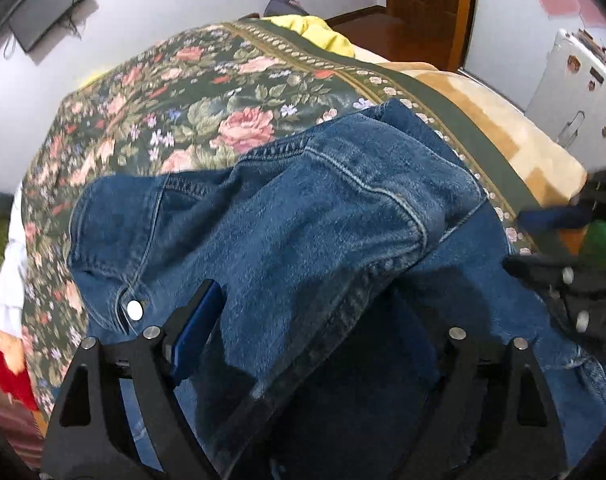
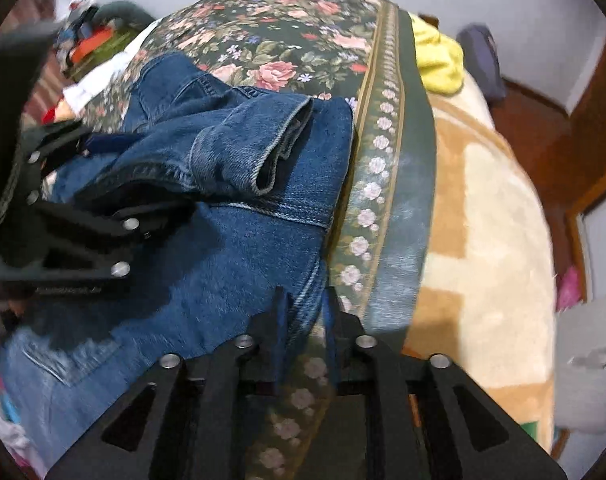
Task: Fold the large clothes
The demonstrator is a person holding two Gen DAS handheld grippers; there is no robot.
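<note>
A blue denim jacket (image 1: 303,216) lies bunched on a floral bedspread (image 1: 175,92). In the left wrist view my left gripper (image 1: 307,296) stands wide over it. Its left blue pad (image 1: 199,320) shows beside a fold, apart from the cloth, while denim drapes over and hides the right finger. The same gripper shows in the right wrist view as the left gripper (image 2: 87,208) at the sleeve's base. A cuffed sleeve (image 2: 263,144) lies across the jacket (image 2: 231,256). My right gripper (image 2: 305,304) is at the jacket's right edge, jaws a narrow gap apart, with the edge between them and not pinched.
A beige blanket (image 2: 483,220) covers the bed to the right of the bedspread's green border (image 2: 407,184). A yellow cloth (image 2: 439,60) lies at the far end. Mixed clothes (image 2: 91,44) are piled off the left side. A wall screen (image 1: 35,4) and a white appliance (image 1: 575,92) stand nearby.
</note>
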